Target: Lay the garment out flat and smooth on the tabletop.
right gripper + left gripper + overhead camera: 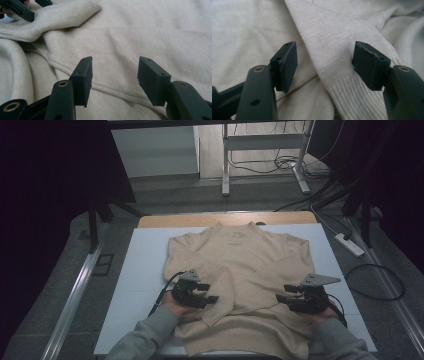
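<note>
A beige knit sweater lies flat on the white table cover, collar away from me, both sleeves folded in across the body. My left gripper hovers open over the folded left sleeve; in the left gripper view the ribbed cuff lies between its jaws, untouched. My right gripper is open at the sweater's right side, low over the body near a sleeve edge. The left gripper shows at the top left of the right gripper view.
The table's wooden far edge shows beyond the cover. A power strip and cables lie on the floor to the right. Metal rails run along both sides, and a white frame stands at the back.
</note>
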A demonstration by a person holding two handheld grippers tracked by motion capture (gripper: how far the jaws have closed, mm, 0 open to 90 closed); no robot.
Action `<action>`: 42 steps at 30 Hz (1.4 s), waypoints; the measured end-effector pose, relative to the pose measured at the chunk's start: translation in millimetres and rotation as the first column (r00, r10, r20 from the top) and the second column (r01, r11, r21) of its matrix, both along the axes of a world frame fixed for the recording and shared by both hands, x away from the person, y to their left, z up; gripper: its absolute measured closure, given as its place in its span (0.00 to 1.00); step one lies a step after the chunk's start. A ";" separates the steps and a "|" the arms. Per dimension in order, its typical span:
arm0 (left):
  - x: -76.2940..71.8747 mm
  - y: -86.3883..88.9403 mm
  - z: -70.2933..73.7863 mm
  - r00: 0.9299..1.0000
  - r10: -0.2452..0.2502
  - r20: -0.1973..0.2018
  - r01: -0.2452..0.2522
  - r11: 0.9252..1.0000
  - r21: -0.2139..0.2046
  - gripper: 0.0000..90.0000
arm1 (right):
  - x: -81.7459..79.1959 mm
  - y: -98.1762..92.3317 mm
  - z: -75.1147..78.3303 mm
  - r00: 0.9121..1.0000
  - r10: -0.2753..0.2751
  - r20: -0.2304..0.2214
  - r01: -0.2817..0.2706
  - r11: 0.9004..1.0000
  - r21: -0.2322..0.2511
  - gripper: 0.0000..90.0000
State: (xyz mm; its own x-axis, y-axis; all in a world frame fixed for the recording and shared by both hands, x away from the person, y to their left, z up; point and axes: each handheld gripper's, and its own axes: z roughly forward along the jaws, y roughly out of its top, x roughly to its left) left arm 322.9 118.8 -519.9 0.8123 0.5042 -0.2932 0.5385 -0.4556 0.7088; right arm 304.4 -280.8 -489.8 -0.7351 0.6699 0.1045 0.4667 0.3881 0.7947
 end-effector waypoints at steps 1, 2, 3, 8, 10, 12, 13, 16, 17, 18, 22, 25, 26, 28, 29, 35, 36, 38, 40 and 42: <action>1.4 0.0 -1.4 1.000 -0.004 -0.014 0.004 1.000 -0.009 0.44 | -0.2 -1.2 -0.5 1.000 -0.002 0.002 0.002 1.000 -0.001 0.51; 2.2 0.3 -2.2 1.000 -0.014 -0.023 0.013 1.000 -0.019 0.48 | -0.7 -2.0 -0.6 1.000 -0.005 0.003 0.005 1.000 -0.004 0.51; 2.3 0.5 -2.4 0.999 -0.026 -0.030 0.025 0.999 -0.029 0.55 | -0.9 -2.6 -0.8 1.000 -0.008 0.005 0.008 1.000 -0.007 0.51; -4.4 2.8 5.1 0.999 -0.027 0.040 0.028 1.000 -0.006 0.88 | 0.2 -4.6 -2.8 1.000 -0.021 0.001 0.021 1.000 -0.010 0.51; -9.5 5.6 11.5 0.995 -0.008 0.097 0.006 1.000 0.021 0.92 | 0.0 -5.1 -3.2 1.000 -0.027 -0.001 0.027 1.000 -0.013 0.50; -11.6 9.7 15.6 0.993 0.003 0.116 -0.006 1.000 0.021 0.92 | -0.3 -5.6 -3.0 1.000 -0.029 0.004 0.029 0.999 -0.017 0.50; -12.2 13.0 17.7 0.992 0.012 0.127 -0.015 1.000 0.022 0.92 | -0.4 -5.8 -2.8 1.000 -0.029 0.005 0.029 0.999 -0.019 0.50; -11.8 26.9 22.7 0.989 0.048 0.138 -0.049 0.999 0.006 0.93 | -0.1 -6.1 -3.0 0.999 -0.031 0.007 0.031 0.999 -0.024 0.50; -11.6 31.0 23.8 0.988 0.058 0.140 -0.059 0.998 0.003 0.93 | 0.1 -6.2 -3.3 0.999 -0.032 0.007 0.033 0.999 -0.025 0.50; -11.3 36.3 25.2 0.987 0.073 0.142 -0.073 0.997 -0.002 0.93 | 0.2 -6.3 -3.4 0.999 -0.033 0.008 0.034 0.999 -0.027 0.50; -10.0 61.6 32.5 0.971 0.147 0.187 -0.155 0.988 0.028 0.93 | 0.2 -6.8 -3.4 0.999 -0.035 0.012 0.035 0.999 -0.031 0.50; -6.6 80.8 36.0 0.957 0.196 0.212 -0.212 0.976 0.055 0.93 | -0.3 -6.0 -3.6 0.999 -0.032 0.013 0.033 0.999 -0.036 0.50; -5.4 88.2 37.0 0.950 0.217 0.225 -0.238 0.969 0.070 0.93 | -0.3 -5.9 -3.7 0.999 -0.032 0.012 0.032 0.999 -0.040 0.50; -2.8 105.6 38.8 0.938 0.255 0.234 -0.285 0.953 0.101 0.93 | -0.3 -5.9 -3.9 0.999 -0.037 0.017 0.038 0.998 -0.047 0.49; -2.2 115.5 39.3 0.930 0.286 0.231 -0.313 0.945 0.093 0.93 | -0.2 -6.0 -4.0 0.999 -0.040 0.020 0.041 0.998 -0.048 0.49; -5.9 167.2 43.3 0.881 0.412 0.235 -0.443 0.892 0.096 0.93 | 1.5 -7.8 -5.5 0.998 -0.055 0.024 0.056 0.996 -0.065 0.49; -6.9 173.7 43.9 0.872 0.426 0.240 -0.459 0.883 0.100 0.93 | 1.7 -8.0 -5.8 0.998 -0.056 0.025 0.057 0.996 -0.068 0.49; -8.6 184.7 44.1 0.858 0.452 0.244 -0.489 0.864 0.119 0.93 | 2.1 -8.2 -6.2 0.998 -0.057 0.025 0.059 0.996 -0.074 0.49; -10.0 194.8 43.1 0.843 0.479 0.243 -0.517 0.847 0.122 0.93 | 2.3 -8.2 -6.6 0.998 -0.057 0.027 0.059 0.995 -0.079 0.49; -11.0 204.8 41.2 0.828 0.508 0.239 -0.546 0.827 0.134 0.93 | 2.3 -8.5 -6.9 0.998 -0.058 0.028 0.060 0.995 -0.084 0.49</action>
State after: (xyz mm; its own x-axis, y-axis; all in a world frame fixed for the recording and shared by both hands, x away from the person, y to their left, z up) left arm 311.9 323.6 -478.8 0.4349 0.9002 -0.0203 0.6026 -0.2743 0.7494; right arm 306.7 -289.3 -496.7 -0.6958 0.7177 0.0274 0.4706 0.4268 0.7723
